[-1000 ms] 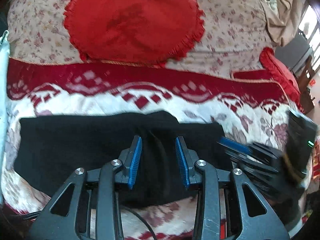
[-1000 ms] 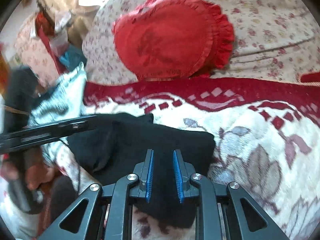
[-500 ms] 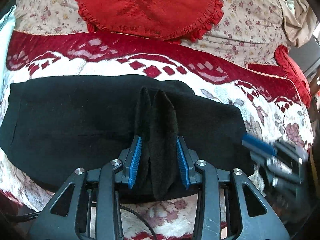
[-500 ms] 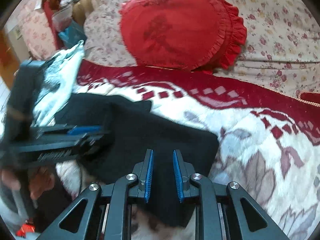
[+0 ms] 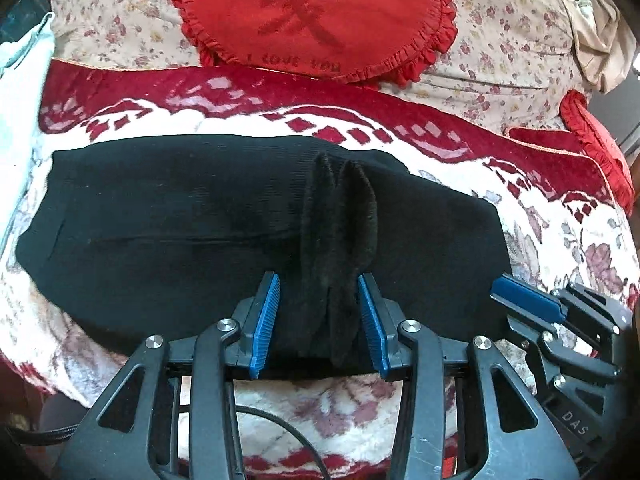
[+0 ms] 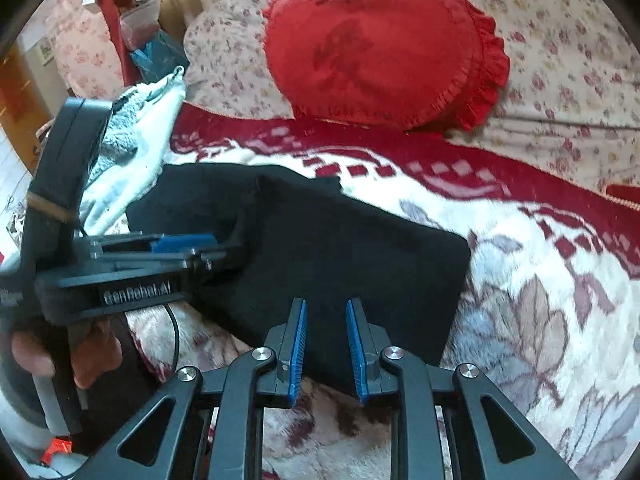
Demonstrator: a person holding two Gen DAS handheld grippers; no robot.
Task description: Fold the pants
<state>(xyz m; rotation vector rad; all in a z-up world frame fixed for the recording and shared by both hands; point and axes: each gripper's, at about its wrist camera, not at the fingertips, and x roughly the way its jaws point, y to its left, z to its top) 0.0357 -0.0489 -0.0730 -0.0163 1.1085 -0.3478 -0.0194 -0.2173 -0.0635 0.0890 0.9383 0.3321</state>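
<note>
Two grippers sit over the black pants [image 5: 192, 216], which lie folded into a wide flat band across the fleece blanket [image 5: 560, 232] with the red-and-white pattern. From the left wrist view, the left gripper [image 5: 318, 312] points down at the near edge of the band, where a bunched ridge of black fabric stands up between its blue pads [image 5: 266, 316]. Jaws have just been opening – there is a visible gap on the left side of the ridge, while the right pad looks to be just touching it, hard to say whether it presses. So: open around the fold, not clamped.

The right gripper [image 6: 326, 344] hovers at the right end of the band, near its corner. Its jaws stand narrowly apart with black cloth seen through the gap – the view does not show whether the pads actually pinch an edge or just sit above it.

A person's hand [image 6: 60, 356] holds the left gripper's handle at the left edge of the right wrist view. Behind the pants, a red heart-shaped ruffled cushion [image 5: 316, 16] rests on a floral cover [image 5: 500, 40]. A pale fluffy garment [image 6: 132, 136] lies by the band's far left end.
</note>
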